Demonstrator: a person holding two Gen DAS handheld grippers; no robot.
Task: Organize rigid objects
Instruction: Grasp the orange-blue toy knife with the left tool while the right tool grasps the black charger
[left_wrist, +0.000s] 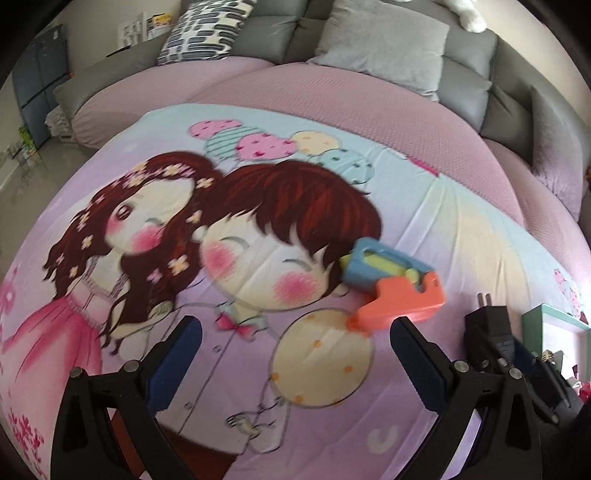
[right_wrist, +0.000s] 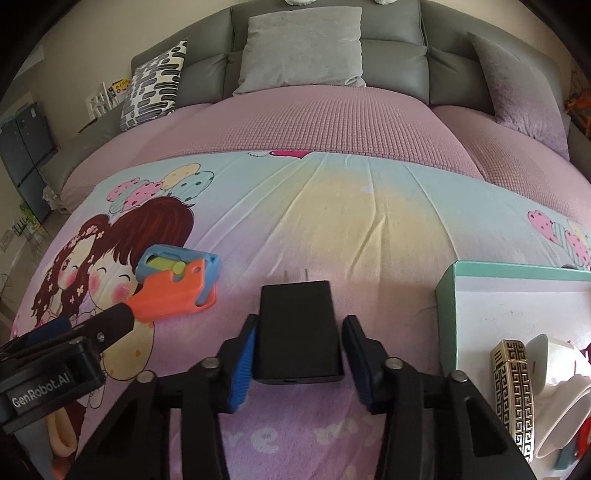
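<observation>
Right gripper (right_wrist: 297, 358) straddles black charger (right_wrist: 298, 332) lying on cartoon sheet (right_wrist: 332, 206), prongs pointing away; left pad touching its side, right pad just clear, not yet clamped. Left gripper (left_wrist: 295, 363) wide open, empty, "GenRobot.AI" printed on body. Orange-and-blue toy (left_wrist: 391, 284) lies just beyond its right finger. Teal-rimmed box (right_wrist: 448, 314) right of charger, holding patterned lighter (right_wrist: 513, 395). Sheet lettering blurred. Beyond: pink cover (right_wrist: 332, 122), grey cushion (right_wrist: 303, 48), sofa back (right_wrist: 391, 62).
</observation>
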